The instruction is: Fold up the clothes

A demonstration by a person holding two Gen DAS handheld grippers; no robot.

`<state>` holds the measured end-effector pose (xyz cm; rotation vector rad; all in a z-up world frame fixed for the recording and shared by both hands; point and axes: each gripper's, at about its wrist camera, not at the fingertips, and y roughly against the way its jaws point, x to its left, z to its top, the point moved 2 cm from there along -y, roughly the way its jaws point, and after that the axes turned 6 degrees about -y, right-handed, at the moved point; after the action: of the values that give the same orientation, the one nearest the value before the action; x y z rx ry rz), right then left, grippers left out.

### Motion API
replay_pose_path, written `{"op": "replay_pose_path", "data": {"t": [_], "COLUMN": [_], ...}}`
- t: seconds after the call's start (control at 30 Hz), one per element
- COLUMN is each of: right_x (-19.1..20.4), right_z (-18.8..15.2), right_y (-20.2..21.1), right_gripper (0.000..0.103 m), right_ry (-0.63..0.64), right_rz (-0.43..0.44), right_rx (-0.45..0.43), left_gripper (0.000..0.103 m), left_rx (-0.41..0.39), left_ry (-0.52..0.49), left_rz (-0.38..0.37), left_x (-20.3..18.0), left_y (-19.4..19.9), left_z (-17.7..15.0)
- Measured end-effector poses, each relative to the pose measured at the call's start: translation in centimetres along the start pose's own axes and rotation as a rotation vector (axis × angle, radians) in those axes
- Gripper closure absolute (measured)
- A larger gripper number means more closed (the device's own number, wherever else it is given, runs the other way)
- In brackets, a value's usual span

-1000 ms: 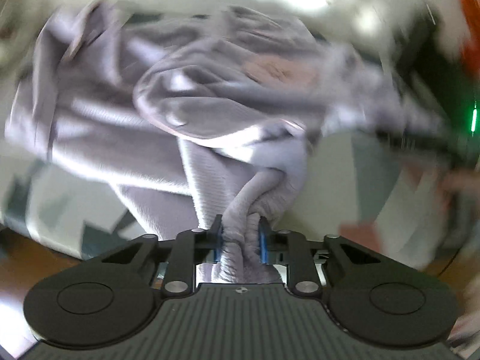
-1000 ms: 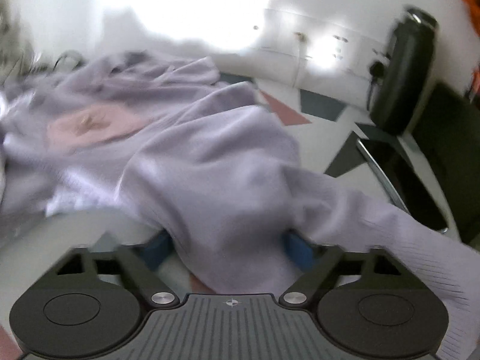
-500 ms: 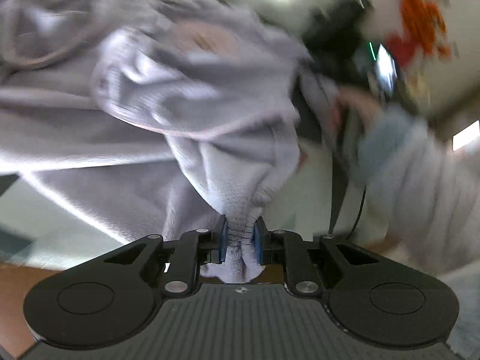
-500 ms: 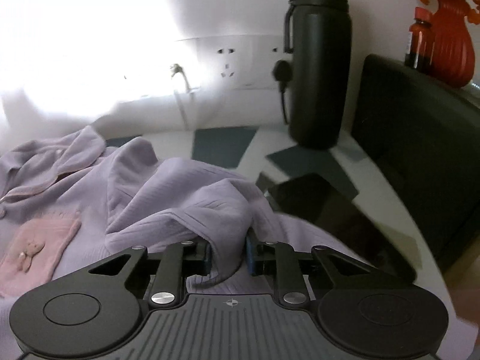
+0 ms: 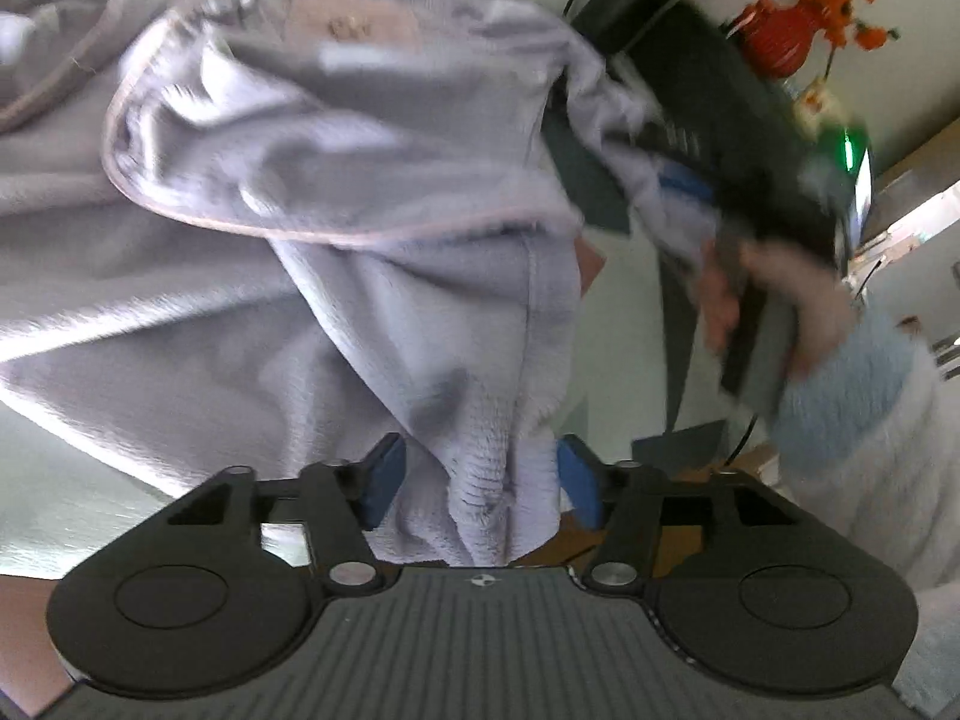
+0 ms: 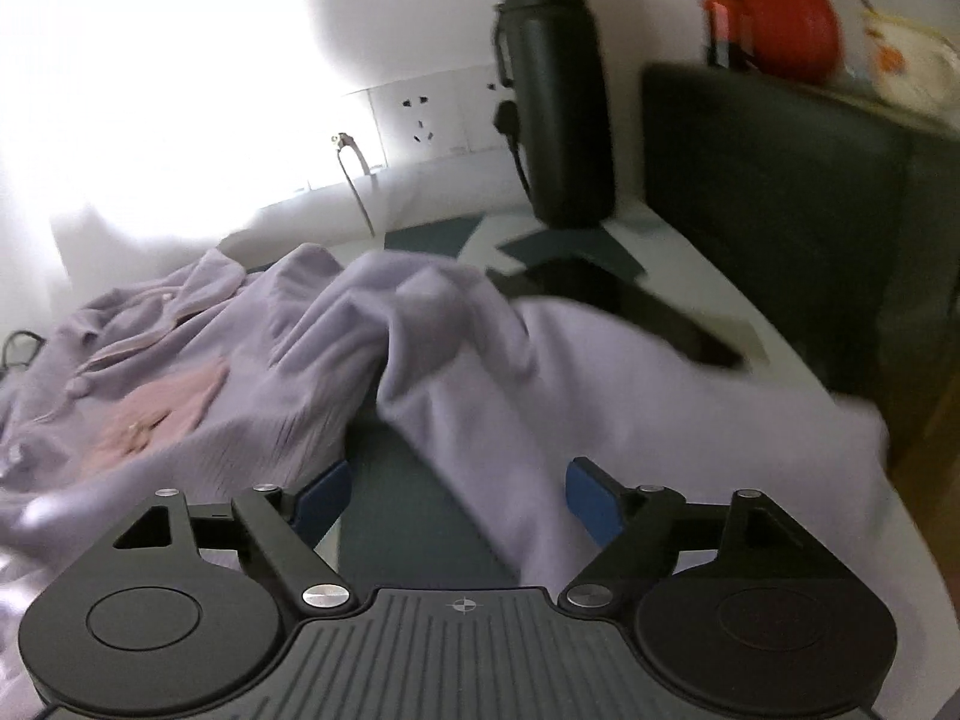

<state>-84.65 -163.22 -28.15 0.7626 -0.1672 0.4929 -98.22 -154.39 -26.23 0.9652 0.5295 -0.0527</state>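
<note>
From my left gripper, spread with a bunched cuff lying loose between its pads, the lilac top runs rightward across the table to my right gripper, likewise spread astride a sleeve.

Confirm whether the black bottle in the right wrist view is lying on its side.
No, the black bottle stands upright on the table by the wall sockets.

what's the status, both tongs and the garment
Left tongs open, lilac pyjama top cuff loose between. Right tongs open, sleeve draped across. Black flask, dark tablet close behind.
</note>
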Motion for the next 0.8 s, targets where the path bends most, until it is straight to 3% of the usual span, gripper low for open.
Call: {"op": "replay_pose_path", "data": {"t": [0.1,0.3,0.4,0.5,0.57,0.8], "right_x": [-0.1,1.9,3.8,5.5,6.5,8.9], "right_z": [-2.1,-7.1,-9.3,-10.7,-11.3,-13.1], "right_y": [2.9,8.1,9.6,10.0,10.3,12.5], "right_gripper": [0.026,0.026,0.026,0.027,0.028,0.028], "right_ry": [-0.021,-0.009,-0.006,-0.061,-0.100,-0.153], "right_rz": [0.021,0.017,-0.024,-0.082,-0.121,-0.237], "right_rx": [0.016,0.035,0.042,0.074,0.079,0.024], "left_gripper": [0.043,0.044,0.047,0.061,0.067,0.062], "left_rx": [-0.028,-0.076,-0.097,-0.103,-0.114,-0.160], "left_ry": [0.014,0.017,0.022,0.002,0.017,0.089], "left_rz": [-0.039,0.044,0.110,0.224,0.227,0.196], "left_x": [2.1,7.5,10.8,14.5,16.4,22.5], "left_y": [1.7,4.9,6.4,8.1,8.7,10.9], "left_z": [-0.5,-1.6,-1.8,-1.9,-1.8,-1.1]}}
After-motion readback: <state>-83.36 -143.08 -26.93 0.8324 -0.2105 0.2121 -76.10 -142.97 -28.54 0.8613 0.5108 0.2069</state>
